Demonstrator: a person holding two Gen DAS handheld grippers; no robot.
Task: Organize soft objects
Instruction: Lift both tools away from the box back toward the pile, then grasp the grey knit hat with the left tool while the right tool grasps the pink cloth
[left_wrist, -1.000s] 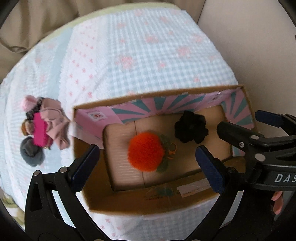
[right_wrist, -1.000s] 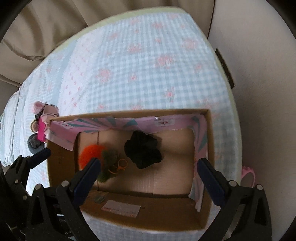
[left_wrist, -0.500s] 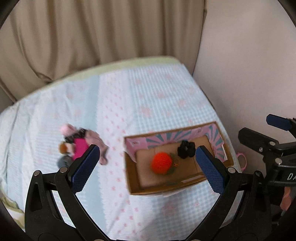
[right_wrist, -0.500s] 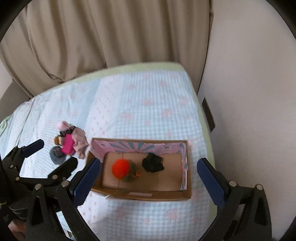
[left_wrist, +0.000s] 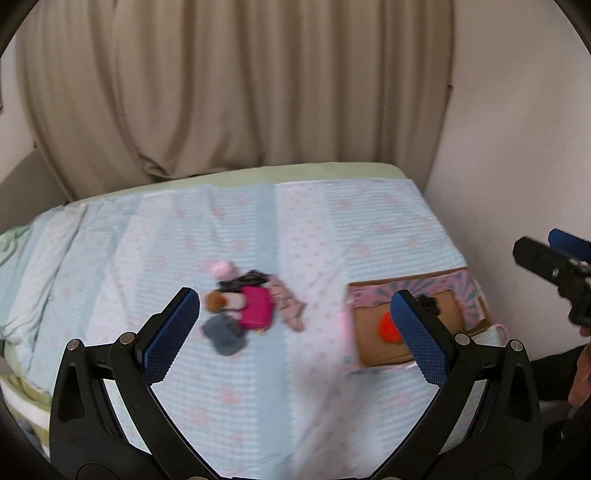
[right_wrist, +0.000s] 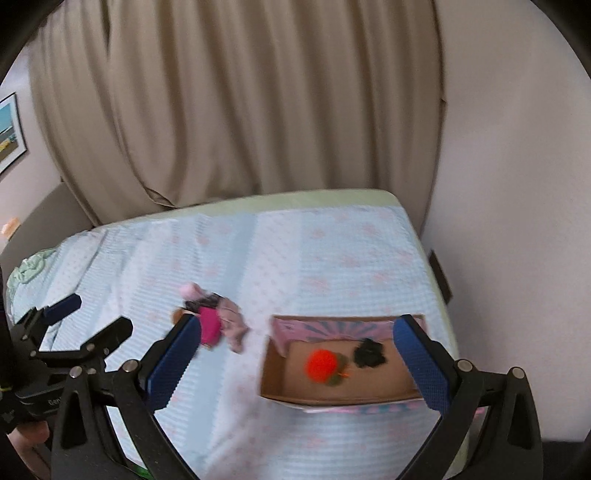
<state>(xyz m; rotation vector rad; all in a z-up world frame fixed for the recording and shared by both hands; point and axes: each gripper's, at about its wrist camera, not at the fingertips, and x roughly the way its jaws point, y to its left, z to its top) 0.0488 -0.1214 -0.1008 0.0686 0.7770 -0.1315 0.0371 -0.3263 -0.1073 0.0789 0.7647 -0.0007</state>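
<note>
Fingers, left gripper (left_wrist: 295, 332): blue pads spread wide, nothing between them; held above the bed, clear of every item. Fingers, right gripper (right_wrist: 295, 365): likewise parted wide and empty, raised over the bed.

Bedspread (left_wrist: 258, 398): pale blue and white with pink motifs, covering the bed; slightly blurred in both views.

Cardboard box (right_wrist: 275, 373): open-topped, pink-and-teal printed inner flaps, resting on the bedspread near the bed's right edge, close to the wall (right_wrist: 517, 184).

Orange pom-pom (right_wrist: 320, 365): fluffy, lying inside the box toward its left half, a greenish piece and a small orange ring touching it on the right.

Black scrunchie (right_wrist: 369, 353): inside the box, just right of the orange pom-pom, not touching it.

Pile of soft objects (left_wrist: 245, 308): on the bedspread, well left of the box. Contents visible: a magenta item on top, a pale pink ruffled piece on the right side, a grey round piece at the near side, a brown piece, a black piece, a light pink ball at the far end. Details blurred.

Curtain (left_wrist: 221, 92): beige, hanging behind the bed.

Framed picture (right_wrist: 9, 133): on the far left wall, partly cut off.
</note>
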